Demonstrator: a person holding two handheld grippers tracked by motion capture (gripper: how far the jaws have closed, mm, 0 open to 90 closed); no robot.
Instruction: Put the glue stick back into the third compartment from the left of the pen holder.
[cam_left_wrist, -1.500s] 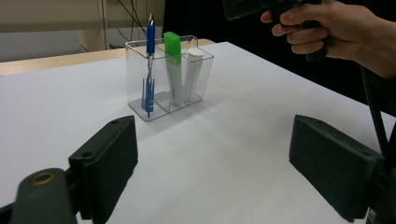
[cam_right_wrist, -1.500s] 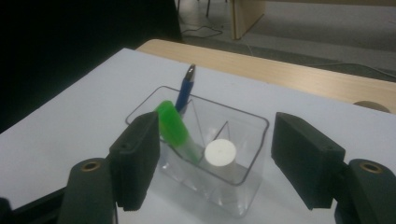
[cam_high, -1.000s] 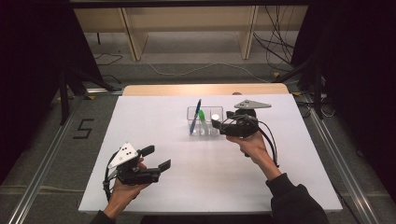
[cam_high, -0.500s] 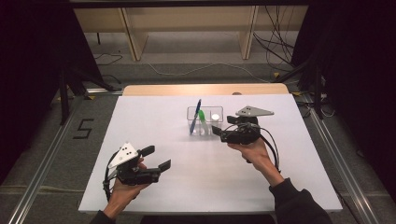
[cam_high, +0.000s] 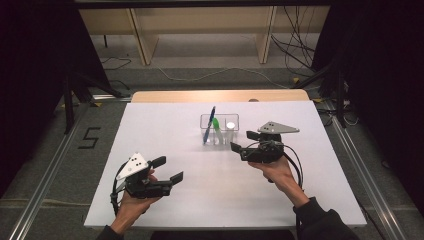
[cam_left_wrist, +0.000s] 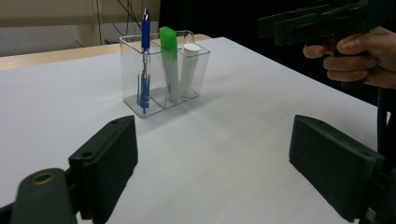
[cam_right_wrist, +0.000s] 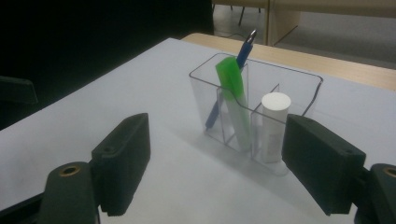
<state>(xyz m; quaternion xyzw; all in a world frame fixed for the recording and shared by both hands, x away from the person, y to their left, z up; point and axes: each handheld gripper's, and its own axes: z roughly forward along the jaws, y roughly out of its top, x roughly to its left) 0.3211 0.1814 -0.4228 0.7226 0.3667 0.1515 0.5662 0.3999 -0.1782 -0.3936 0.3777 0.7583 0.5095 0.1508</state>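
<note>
Three-compartment clear holder (cam_right_wrist: 261, 116), upright.

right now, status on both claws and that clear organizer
Left claw open, empty, near table edge. Right claw open, empty, just short of the clear organizer. Blue pen, green marker, white tube standing inside. Nothing between.
</note>
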